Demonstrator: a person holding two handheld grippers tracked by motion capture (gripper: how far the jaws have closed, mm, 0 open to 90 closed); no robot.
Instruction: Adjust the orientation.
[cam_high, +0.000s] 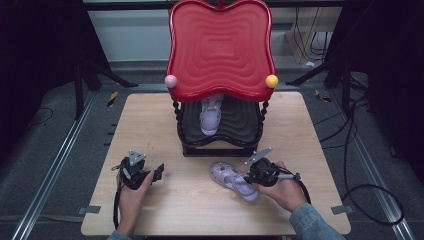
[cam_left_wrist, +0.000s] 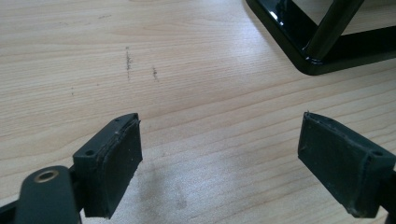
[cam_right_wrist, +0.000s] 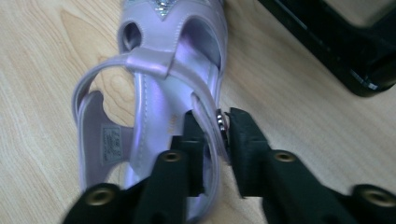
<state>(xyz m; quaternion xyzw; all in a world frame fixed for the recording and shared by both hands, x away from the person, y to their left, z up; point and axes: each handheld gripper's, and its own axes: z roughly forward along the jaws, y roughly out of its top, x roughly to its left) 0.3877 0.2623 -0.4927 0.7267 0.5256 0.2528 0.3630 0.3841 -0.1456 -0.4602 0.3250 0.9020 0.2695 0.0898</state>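
Here, from the high view, your right gripper (cam_high: 248, 176) sits at the heel of the lilac plastic sandal (cam_high: 233, 180), which lies diagonally on the wooden table (cam_high: 165, 125); a second sandal (cam_high: 210, 116) rests in the black two-tier rack with the red top tray (cam_high: 220, 47). Left gripper view: your left gripper (cam_left_wrist: 219, 158) stands open over bare wood. Right gripper view: the jaws straddle the sandal's side strap (cam_right_wrist: 212, 140), barely parted.

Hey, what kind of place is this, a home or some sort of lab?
Most likely a lab or recording studio, not a home: the wooden table stands between floor rails, loose cables trail across grey carpet, and black stand legs flank it.
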